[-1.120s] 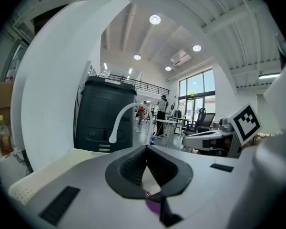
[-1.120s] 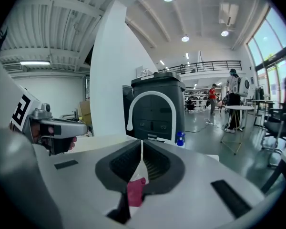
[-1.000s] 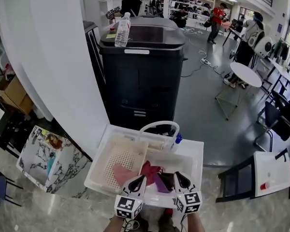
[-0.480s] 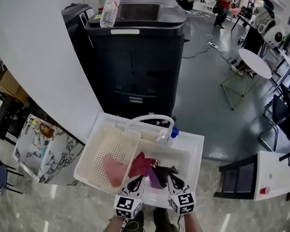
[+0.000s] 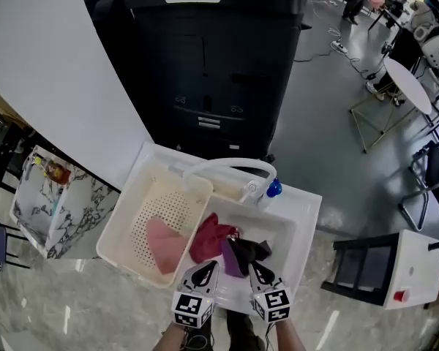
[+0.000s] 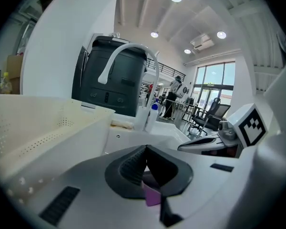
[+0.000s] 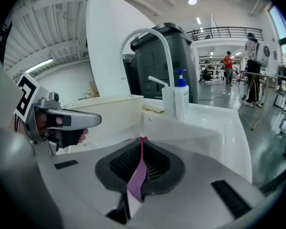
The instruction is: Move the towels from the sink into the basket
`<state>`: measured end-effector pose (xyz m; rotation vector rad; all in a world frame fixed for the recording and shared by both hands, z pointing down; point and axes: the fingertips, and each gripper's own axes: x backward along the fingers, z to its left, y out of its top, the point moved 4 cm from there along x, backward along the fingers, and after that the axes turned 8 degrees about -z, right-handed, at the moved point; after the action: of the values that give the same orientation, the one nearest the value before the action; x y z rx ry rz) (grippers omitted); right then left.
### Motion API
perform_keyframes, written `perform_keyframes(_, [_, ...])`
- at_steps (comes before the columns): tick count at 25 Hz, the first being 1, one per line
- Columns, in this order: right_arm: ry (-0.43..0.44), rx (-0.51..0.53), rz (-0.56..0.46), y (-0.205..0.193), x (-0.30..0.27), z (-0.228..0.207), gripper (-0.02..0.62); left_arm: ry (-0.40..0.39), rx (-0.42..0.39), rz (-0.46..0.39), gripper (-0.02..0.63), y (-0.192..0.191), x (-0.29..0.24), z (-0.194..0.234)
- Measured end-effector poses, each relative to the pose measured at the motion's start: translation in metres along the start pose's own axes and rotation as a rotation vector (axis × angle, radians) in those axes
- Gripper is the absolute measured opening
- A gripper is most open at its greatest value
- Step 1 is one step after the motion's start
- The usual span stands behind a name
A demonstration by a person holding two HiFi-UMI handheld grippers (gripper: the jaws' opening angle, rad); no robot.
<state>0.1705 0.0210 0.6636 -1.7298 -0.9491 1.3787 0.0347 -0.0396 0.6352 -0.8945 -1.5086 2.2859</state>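
Observation:
A white perforated basket (image 5: 124, 221) sits in the left half of the white sink (image 5: 307, 218), with a pink towel (image 5: 163, 243) in it. A dark red towel (image 5: 211, 236) lies by the basket's right wall. A purple towel (image 5: 230, 258) and a dark towel (image 5: 252, 249) lie in the sink basin. My left gripper (image 5: 207, 268) and right gripper (image 5: 254, 268) hover side by side over the sink's near rim, tips toward the towels. Both are shut (image 6: 145, 149) (image 7: 142, 140); a thin purple strip shows in each seam, and I cannot tell whether it is cloth.
A white arched faucet (image 5: 227, 168) and a blue-topped soap bottle (image 5: 273, 189) stand at the sink's back. A tall black machine (image 5: 219, 72) rises right behind it and a white wall at the left. A black chair (image 5: 358, 262) stands to the right.
The head view has tilted down, so the sink sits higher and nearer the frame's middle. Grippers and towels keep their places relative to the sink.

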Motion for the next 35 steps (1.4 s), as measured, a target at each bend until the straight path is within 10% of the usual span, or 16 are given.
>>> perform_keyframes(21, [0.081, -0.009, 0.189, -0.051, -0.065, -0.016, 0.046, 0.009, 0.025, 0.103, 0.006, -0.045, -0.033, 0.016])
perform_keyframes(35, [0.128, 0.032, 0.422, -0.107, -0.114, -0.017, 0.193, 0.023, 0.058, 0.128, 0.006, -0.053, -0.039, 0.022])
